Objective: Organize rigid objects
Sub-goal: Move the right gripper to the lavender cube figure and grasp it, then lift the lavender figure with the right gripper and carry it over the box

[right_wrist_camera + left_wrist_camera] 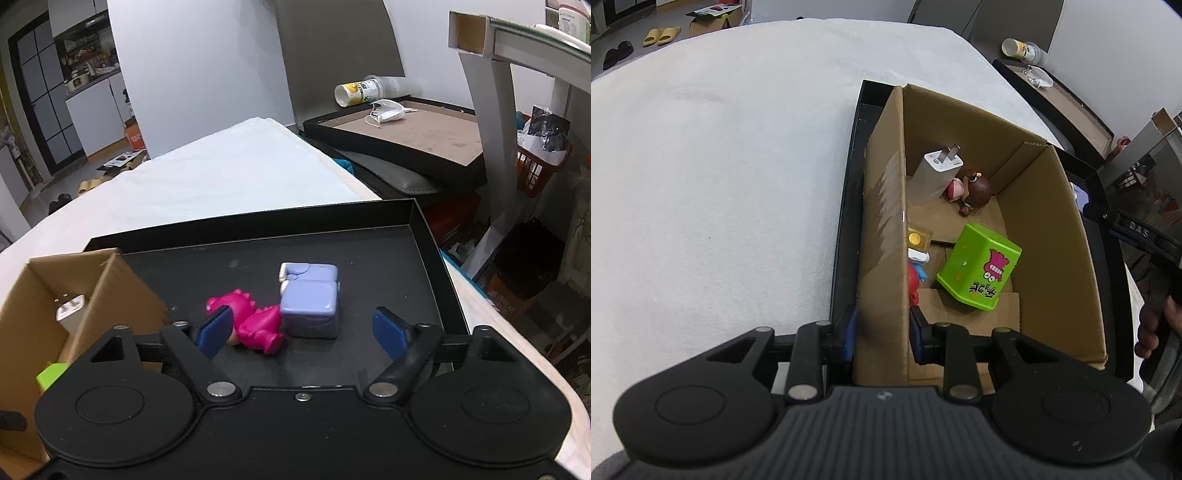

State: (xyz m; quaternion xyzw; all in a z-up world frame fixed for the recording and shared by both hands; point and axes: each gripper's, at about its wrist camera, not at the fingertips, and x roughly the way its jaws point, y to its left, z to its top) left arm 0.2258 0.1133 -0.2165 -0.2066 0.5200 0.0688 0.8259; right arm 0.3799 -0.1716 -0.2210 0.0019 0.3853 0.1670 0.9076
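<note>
I am pinching the cardboard box [1052, 236] wall with my left gripper [882, 328] fingers, while my right gripper [301, 330] fingers are hanging spread around the pink dinosaur [255, 317] and lavender cube [310, 306] on the black tray [421, 236].

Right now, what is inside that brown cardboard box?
In the brown cardboard box: a white plug charger, a brown round figure, a pink toy, a green printed plastic box and a gold-topped clear case. The box's wall half hides a red and blue figure.

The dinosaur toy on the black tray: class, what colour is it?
The dinosaur toy is bright pink all over, clearest in the right wrist view.
</note>
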